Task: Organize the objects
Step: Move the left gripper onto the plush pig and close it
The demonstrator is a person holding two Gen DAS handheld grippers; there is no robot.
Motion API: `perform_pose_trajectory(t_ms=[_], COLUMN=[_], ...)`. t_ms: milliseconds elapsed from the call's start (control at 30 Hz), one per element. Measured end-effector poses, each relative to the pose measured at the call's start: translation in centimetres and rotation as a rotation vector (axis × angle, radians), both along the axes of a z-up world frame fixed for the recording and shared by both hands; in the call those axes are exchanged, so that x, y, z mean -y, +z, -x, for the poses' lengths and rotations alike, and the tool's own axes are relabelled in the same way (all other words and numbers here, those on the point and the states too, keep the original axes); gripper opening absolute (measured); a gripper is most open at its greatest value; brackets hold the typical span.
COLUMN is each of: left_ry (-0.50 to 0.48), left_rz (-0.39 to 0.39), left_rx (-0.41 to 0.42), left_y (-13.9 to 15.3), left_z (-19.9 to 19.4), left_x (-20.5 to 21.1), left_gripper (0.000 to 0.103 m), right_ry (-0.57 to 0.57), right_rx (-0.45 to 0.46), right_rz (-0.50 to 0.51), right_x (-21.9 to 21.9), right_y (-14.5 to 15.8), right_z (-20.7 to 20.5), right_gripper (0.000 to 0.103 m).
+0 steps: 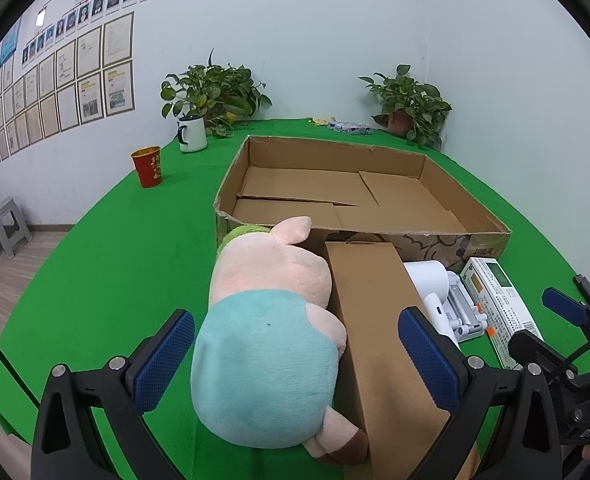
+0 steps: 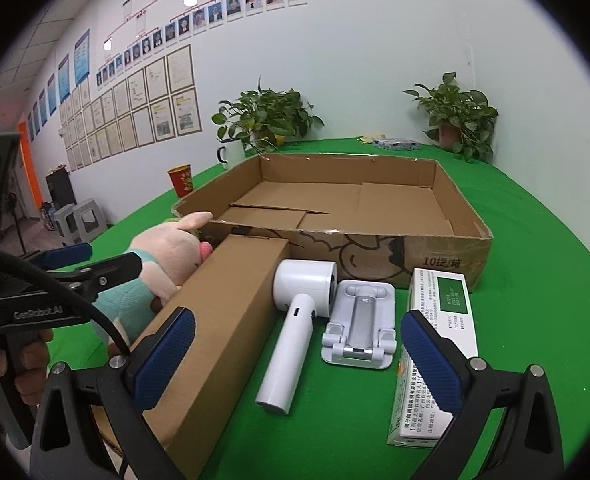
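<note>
A plush pig (image 1: 271, 320) in a teal shirt lies on the green table, against the near wall of a large open cardboard tray (image 1: 471, 196). Beside it lies a long brown carton (image 1: 371, 304). My left gripper (image 1: 297, 336) is open around the pig's back and the carton's edge, its pads not pressing on either. To the right lie a white handheld device (image 2: 295, 320), a white folding stand (image 2: 361, 324) and a white-and-green packet box (image 2: 439, 336). My right gripper (image 2: 298, 332) hangs open over the device and stand. The tray (image 2: 375, 256) holds only loose cardboard flaps.
A red cup (image 1: 147, 166) and a white mug (image 1: 193, 133) stand left of the tray. Two potted plants (image 1: 215, 92) (image 1: 411, 106) and a small packet (image 1: 349, 127) sit at the back. Grey stools (image 1: 3, 228) stand on the floor to the left. A hand (image 2: 31, 360) holds the left gripper.
</note>
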State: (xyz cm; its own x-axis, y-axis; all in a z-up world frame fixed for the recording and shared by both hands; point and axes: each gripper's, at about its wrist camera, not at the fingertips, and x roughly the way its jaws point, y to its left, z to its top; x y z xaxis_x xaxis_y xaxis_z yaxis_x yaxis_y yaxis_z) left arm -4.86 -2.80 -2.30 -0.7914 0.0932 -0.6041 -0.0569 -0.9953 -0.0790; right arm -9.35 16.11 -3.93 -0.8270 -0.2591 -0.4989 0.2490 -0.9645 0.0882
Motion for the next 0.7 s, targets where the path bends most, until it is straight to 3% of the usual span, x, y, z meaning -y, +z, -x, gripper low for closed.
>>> perform_pose_trajectory(t_ms=[167, 367, 567, 700], left_ry=[-0.016, -0.008, -0.068, -0.061], left_rz=[-0.049, -0.088, -0.157, -0.125], left_rx=[0.0, 0.035, 0.131, 0.167], left_y=[0.5, -0.2, -3.0, -5.0], left_z=[-0.4, -0.1, 0.9, 1.4], left_x=[1.4, 3.6, 4.2, 4.1], left_gripper=[0.102, 0.102, 0.1, 0.091], right_ry=[0.132, 0.316, 0.289, 0.296], right_rx=[-0.014, 0.016, 0.082, 0.13], right_rz=[0.082, 0.259, 0.208, 0.21], right_x=[0.5, 0.9, 2.4, 3.2], right_y=[0.5, 1.1, 0.4, 0.0], right_z=[-0.1, 0.3, 1.5, 2.3], right_gripper=[0.102, 0.102, 0.102, 0.102])
